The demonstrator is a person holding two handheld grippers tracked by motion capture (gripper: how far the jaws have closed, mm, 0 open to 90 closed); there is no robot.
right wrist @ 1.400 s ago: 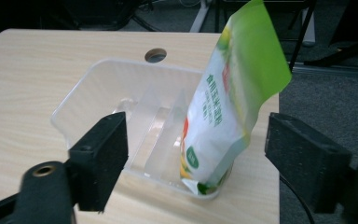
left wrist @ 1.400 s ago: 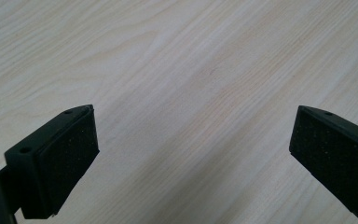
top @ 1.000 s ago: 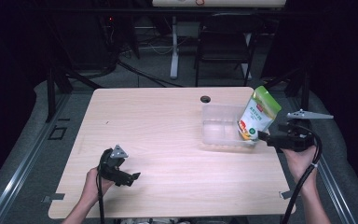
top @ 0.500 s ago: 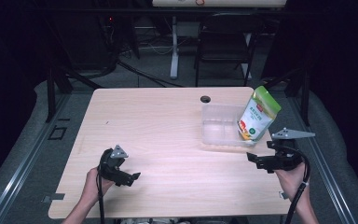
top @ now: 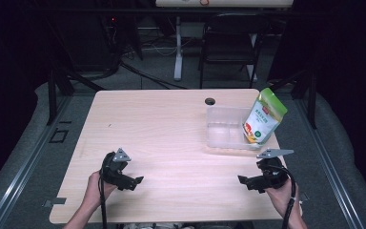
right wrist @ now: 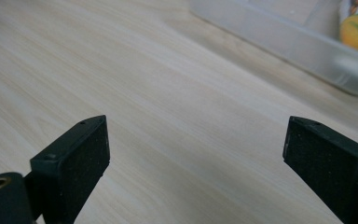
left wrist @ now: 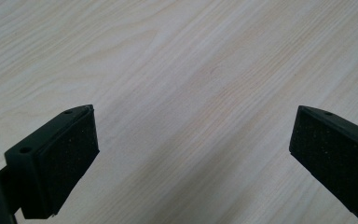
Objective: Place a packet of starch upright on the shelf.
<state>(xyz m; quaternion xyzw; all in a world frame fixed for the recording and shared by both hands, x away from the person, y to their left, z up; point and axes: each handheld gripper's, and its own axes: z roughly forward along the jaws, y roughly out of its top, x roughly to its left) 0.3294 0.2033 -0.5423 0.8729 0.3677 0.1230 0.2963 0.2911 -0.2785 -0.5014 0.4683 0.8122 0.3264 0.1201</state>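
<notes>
1. Standing tilted in the clear plastic container (top: 226, 133), the green-and-white snack pouch (top: 263, 117) leans on its right end, near the table's (top: 171, 143) far right corner.
2. Right gripper (top: 244, 181): low over the near right part of the table, jaws wide apart after a slight further opening, nothing between them. Pouch lies well beyond the fingers (right wrist: 77, 161), no contact.
3. Right gripper view: bare wood between the jaws; container wall (right wrist: 289, 39) upper right, with an orange-and-green corner of the pouch (right wrist: 356, 32) behind it, blurred, probably its lower edge.
4. Left gripper (top: 136, 182): near left part of the table, jaws wide apart, empty; bare wood between its fingers (left wrist: 65, 154).
5. Pouch well apart from the left gripper, across the table.
</notes>
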